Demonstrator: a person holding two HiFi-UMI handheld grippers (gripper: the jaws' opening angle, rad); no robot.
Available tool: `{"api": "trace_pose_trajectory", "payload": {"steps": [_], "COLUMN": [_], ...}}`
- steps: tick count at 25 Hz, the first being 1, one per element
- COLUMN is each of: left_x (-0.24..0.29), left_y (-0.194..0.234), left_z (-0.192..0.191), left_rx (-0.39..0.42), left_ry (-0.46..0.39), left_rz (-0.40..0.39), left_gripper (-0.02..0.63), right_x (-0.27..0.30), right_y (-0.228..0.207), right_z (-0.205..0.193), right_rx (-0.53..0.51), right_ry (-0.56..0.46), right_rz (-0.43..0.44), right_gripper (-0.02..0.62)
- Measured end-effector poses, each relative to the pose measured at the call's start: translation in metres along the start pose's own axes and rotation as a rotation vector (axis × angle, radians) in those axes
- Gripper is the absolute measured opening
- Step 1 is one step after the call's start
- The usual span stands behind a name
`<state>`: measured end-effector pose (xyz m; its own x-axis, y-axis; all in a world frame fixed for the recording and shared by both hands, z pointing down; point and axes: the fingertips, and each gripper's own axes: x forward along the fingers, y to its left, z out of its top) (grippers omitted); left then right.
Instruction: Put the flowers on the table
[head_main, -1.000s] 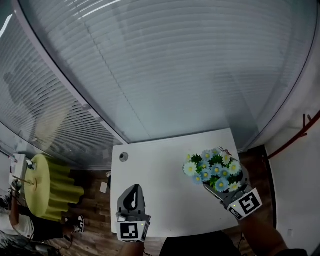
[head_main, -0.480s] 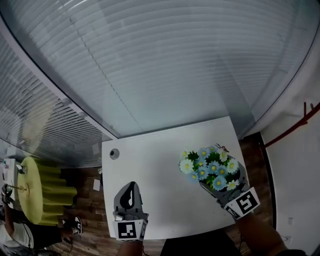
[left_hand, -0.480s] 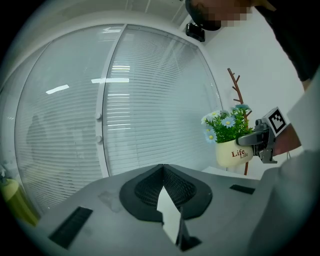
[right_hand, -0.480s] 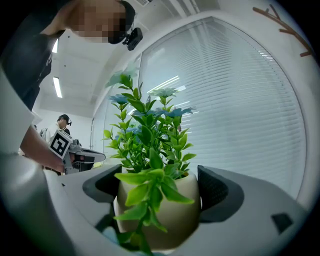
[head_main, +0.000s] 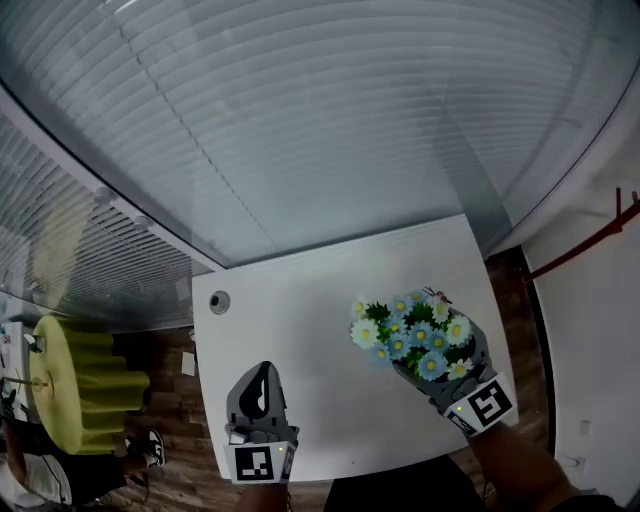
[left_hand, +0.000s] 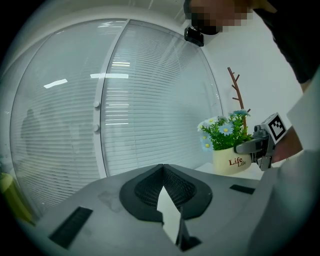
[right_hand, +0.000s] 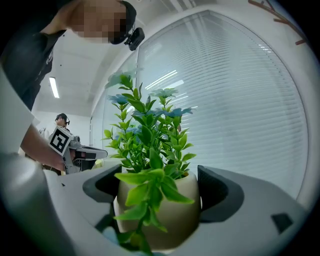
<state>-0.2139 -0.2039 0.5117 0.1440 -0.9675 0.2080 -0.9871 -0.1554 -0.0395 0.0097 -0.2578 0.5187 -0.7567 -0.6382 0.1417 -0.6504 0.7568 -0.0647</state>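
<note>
A cream pot of blue and white flowers (head_main: 413, 330) is held over the right part of the white table (head_main: 310, 330). My right gripper (head_main: 440, 375) is shut on the pot (right_hand: 157, 215), its jaws pressed against both sides. The left gripper view shows the same pot (left_hand: 231, 161), marked "Life", low over the table top; whether it touches the top I cannot tell. My left gripper (head_main: 260, 395) hovers over the table's front left part, jaws together with nothing between them (left_hand: 165, 200).
A small round grey fitting (head_main: 219, 301) sits in the table's far left corner. A curved glass wall with blinds (head_main: 330, 130) rises behind the table. A yellow-green round stool (head_main: 70, 385) stands on the wood floor at left. A coat stand (left_hand: 237, 97) rises behind the flowers.
The right gripper with the flower pot has shifted a little left and further over the table. The left gripper stays about where it was.
</note>
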Motion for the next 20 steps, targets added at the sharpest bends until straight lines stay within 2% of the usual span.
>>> {"api": "trace_pose_trajectory", "payload": {"steps": [20], "left_x": [0.026], "left_y": [-0.009], "left_z": [-0.052], "left_rx": [-0.009], "left_ry": [0.065], "left_rz": [-0.040], "left_gripper": [0.005], "right_x": [0.016], "right_y": [-0.014], "right_z": [-0.074], "right_rx": [0.044], "right_ry": [0.076], "right_rz": [-0.022], "right_gripper": [0.492]}}
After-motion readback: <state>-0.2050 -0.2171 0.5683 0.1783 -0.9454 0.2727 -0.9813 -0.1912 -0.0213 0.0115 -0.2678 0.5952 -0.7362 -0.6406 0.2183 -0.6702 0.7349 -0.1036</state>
